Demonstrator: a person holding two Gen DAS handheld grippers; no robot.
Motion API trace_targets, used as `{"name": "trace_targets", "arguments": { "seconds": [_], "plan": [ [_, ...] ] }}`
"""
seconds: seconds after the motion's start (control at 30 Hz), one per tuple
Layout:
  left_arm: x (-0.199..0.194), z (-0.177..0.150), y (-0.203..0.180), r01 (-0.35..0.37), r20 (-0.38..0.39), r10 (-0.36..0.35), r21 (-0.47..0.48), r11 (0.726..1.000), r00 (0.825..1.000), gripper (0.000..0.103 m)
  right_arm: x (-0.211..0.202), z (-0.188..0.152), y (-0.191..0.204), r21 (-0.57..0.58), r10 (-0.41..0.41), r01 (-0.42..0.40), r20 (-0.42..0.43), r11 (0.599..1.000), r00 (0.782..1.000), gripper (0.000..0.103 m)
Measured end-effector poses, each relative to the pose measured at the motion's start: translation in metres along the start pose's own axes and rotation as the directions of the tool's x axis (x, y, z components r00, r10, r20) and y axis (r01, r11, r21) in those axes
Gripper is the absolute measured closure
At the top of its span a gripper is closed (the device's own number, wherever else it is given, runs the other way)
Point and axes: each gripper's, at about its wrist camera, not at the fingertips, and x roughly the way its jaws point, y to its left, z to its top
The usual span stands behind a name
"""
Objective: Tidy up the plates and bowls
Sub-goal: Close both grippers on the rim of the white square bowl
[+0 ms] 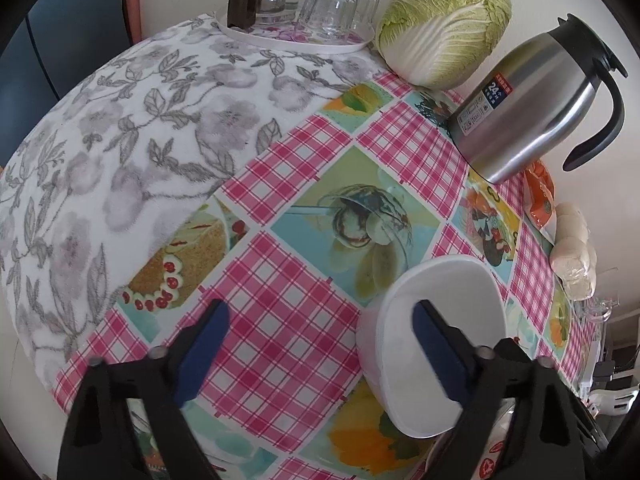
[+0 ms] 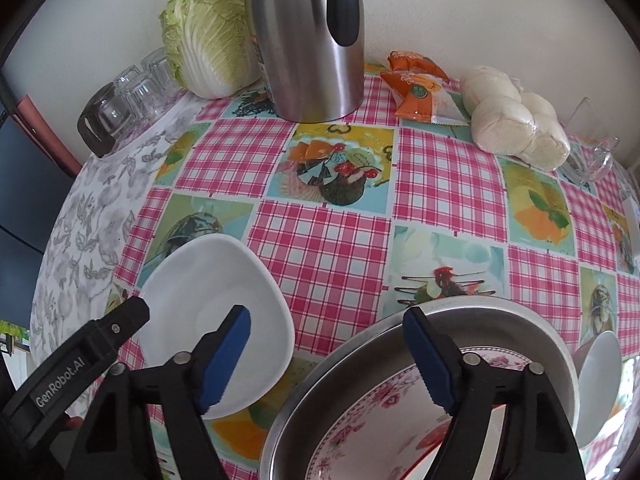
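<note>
A white squarish bowl (image 1: 436, 320) sits on the chequered tablecloth; it also shows in the right wrist view (image 2: 216, 304). My left gripper (image 1: 320, 352) is open, its right finger over the bowl's inside and its left finger out over the cloth. My right gripper (image 2: 326, 360) is open, with its left finger above the white bowl's near rim and its right finger over a metal basin (image 2: 500, 320). The basin holds a pink floral plate (image 2: 360, 432). Another white dish (image 2: 600, 376) lies at the basin's right.
A steel thermos jug (image 2: 308, 40), a napa cabbage (image 2: 204, 36), orange snack packets (image 2: 420, 88) and bagged buns (image 2: 516, 120) line the back. A tray of glasses with a glass teapot (image 1: 296, 4) stands back left. A glass cup (image 2: 592, 156) sits far right.
</note>
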Motion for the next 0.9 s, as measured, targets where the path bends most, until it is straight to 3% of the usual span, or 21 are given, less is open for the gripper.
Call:
{"name": "trace_targets", "arguments": {
  "seconds": [0.07,0.2,0.47,0.7,0.9],
  "plan": [
    [0.004,-0.001,-0.003,0.011,-0.015,-0.011,0.004,1.0,1.0,0.025,0.002,0.0,0.002,-0.002,0.003,-0.003,-0.004,1.0,1.0,0.038],
    [0.01,-0.003,-0.006,0.034,-0.036,-0.034,-0.003,0.999,0.999,0.026,0.004,0.001,0.005,-0.011,0.02,-0.02,-0.006,1.0,1.0,0.052],
    [0.02,-0.004,-0.008,0.072,-0.057,-0.073,-0.028,0.997,0.996,0.046,0.018,-0.001,0.011,-0.018,0.03,-0.031,-0.038,0.999,0.999,0.069],
    [0.03,-0.007,-0.007,0.064,-0.083,-0.068,-0.046,0.997,0.994,0.052,0.034,-0.005,0.021,-0.032,0.025,-0.027,-0.064,0.999,0.998,0.081],
    [0.037,-0.008,-0.005,0.042,-0.094,-0.05,-0.081,0.996,0.994,0.052,0.036,-0.006,0.028,-0.059,-0.004,0.001,-0.046,0.998,0.999,0.082]
  ]
}}
